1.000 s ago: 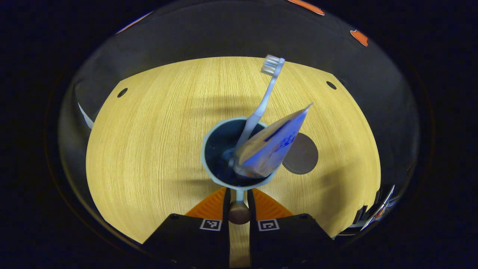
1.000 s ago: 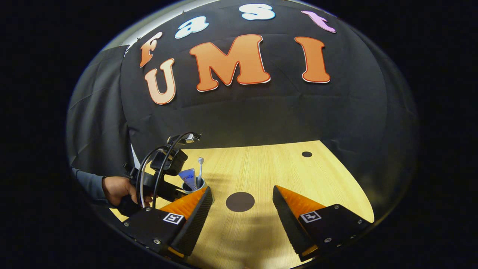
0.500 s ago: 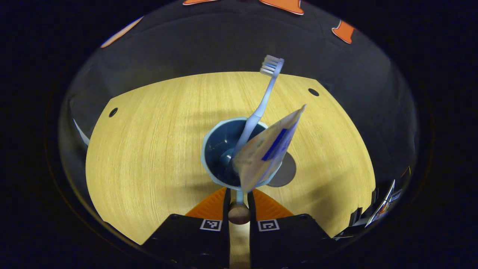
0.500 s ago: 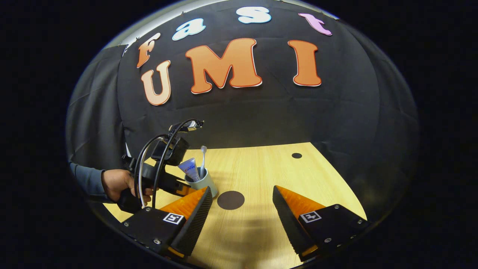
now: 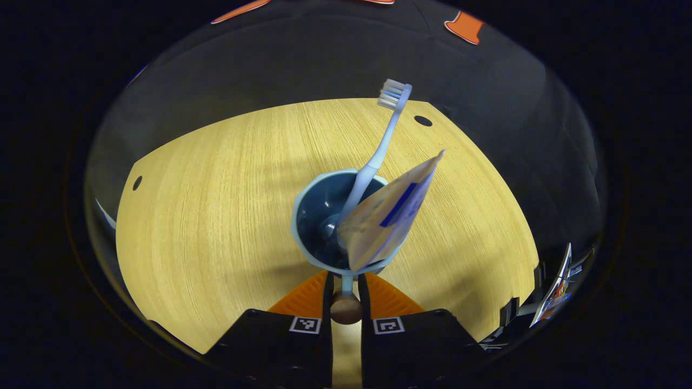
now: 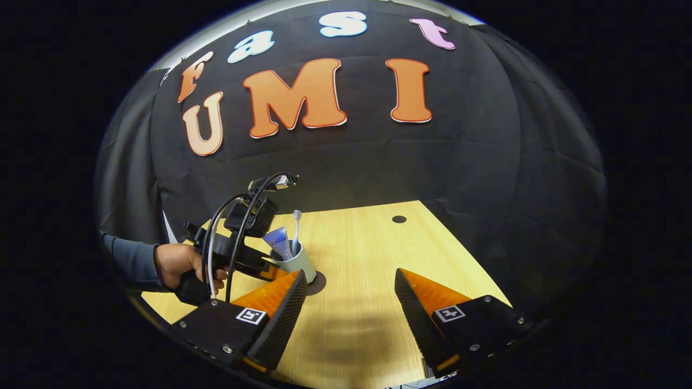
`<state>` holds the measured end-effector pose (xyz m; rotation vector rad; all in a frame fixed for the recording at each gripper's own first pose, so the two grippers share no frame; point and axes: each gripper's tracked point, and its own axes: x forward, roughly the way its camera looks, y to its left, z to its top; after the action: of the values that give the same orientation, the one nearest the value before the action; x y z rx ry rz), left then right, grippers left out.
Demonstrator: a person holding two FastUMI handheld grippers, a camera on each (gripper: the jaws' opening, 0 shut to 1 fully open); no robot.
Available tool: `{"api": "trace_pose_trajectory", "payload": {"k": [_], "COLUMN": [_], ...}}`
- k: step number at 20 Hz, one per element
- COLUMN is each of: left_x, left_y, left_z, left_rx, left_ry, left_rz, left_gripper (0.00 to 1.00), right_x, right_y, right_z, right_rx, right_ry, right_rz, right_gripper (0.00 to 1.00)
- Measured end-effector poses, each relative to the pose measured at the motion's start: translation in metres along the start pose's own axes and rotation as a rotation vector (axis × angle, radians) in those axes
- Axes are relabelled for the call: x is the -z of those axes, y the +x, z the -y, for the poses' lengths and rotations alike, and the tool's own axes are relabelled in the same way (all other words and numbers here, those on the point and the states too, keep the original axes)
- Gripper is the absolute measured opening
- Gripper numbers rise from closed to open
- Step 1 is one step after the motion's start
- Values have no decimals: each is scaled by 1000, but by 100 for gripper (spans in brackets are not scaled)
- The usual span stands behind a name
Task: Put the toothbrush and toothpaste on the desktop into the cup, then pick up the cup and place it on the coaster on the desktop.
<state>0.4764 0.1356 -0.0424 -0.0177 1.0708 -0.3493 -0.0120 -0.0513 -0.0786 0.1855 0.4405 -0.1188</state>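
holding the cup (image 5: 324,216) by its handle, your left gripper (image 5: 346,289) keeps toothbrush (image 5: 385,132) and toothpaste (image 5: 386,213) upright at frame centre, apparently over the coaster (image 6: 318,281); your right gripper (image 6: 351,302) gapes wide, empty, at lower centre.
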Motion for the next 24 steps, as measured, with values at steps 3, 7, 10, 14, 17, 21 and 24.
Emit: {"api": "trace_pose_trajectory", "payload": {"k": [3,7,10,14,17,21,24], "left_x": [5,7,11,11,6,-7,-23], "left_y": [10,9,9,1,-7,-28,-47], "left_z": [3,9,7,8,15,20,14], "left_rx": [-3,-23,-37,-38,-13,16,-15], "left_ry": [18,27,11,23,29,50,88], "left_rz": [-25,-30,-42,-40,-2,68,209], "left_gripper": [20,20,20,26,54,97,98], "right_x": [5,9,11,10,6,-2,-13], "right_y": [-4,-8,-7,-6,-4,4,11], "right_z": [9,17,17,14,12,7,1], "right_rx": [26,45,42,26,10,-20,-49], "right_ry": [15,26,31,21,6,-21,-51], "right_rz": [-12,-25,-30,-34,-27,-15,12], "right_gripper": [97,97,97,97,97,97,97]}}
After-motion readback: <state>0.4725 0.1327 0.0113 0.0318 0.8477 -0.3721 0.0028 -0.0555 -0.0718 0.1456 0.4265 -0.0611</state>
